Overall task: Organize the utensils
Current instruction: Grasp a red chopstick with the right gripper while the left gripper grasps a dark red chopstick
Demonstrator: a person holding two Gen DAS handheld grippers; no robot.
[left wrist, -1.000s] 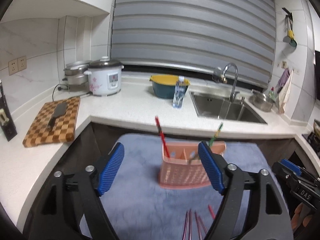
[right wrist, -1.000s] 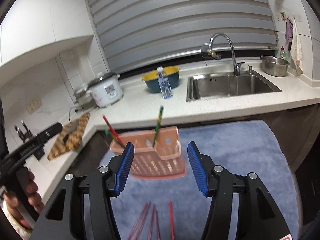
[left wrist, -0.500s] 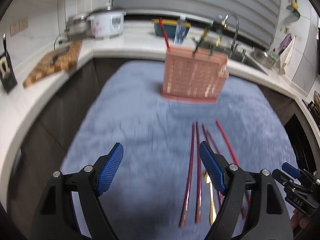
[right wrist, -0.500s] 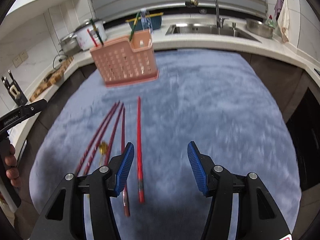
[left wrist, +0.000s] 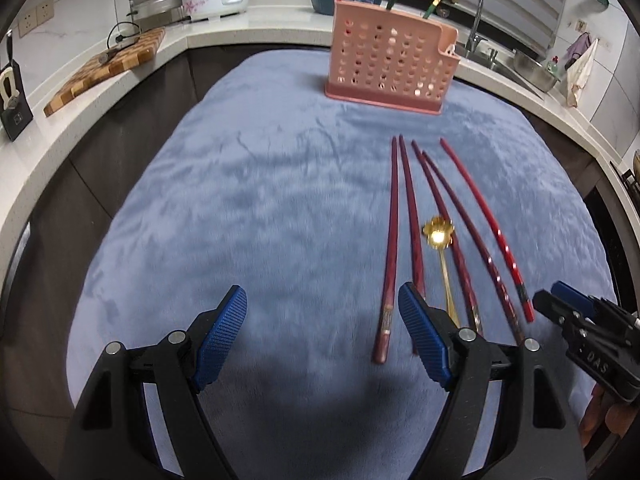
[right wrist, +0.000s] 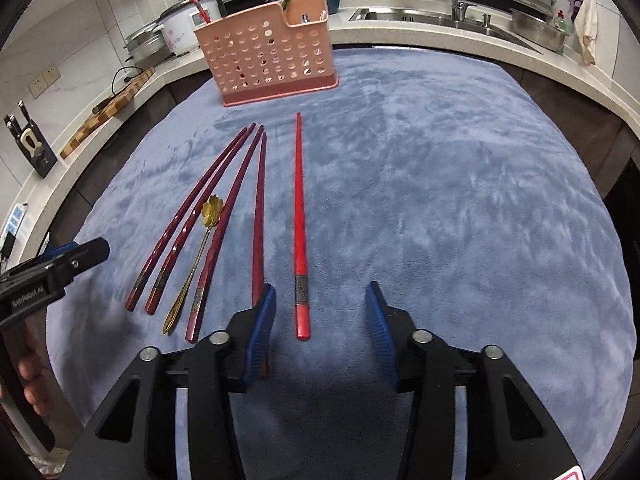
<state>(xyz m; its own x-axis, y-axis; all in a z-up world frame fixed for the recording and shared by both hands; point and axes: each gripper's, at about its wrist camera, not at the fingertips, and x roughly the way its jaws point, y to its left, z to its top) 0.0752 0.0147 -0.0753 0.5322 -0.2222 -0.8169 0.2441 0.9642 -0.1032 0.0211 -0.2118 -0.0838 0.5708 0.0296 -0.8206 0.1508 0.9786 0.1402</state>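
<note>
Honestly, both my claws are wide open, holding nothing: right gripper (right wrist: 320, 320) straddles the bright red chopstick (right wrist: 299, 216), lying apart from the pink caddy (right wrist: 272, 64). It's thin, stiff, probably slippery, so I'd pinch mid-shaft. Left gripper (left wrist: 322, 336) idles alongside.

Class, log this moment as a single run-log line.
left tool: open, empty | right tool: open, over bright red chopstick | gold spoon among chopsticks on cloth | pink holder: upright

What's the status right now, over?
Both grippers open, empty. Right gripper over bright red chopstick. Five chopsticks and gold spoon still outside pink holder. Nothing blocking.
</note>
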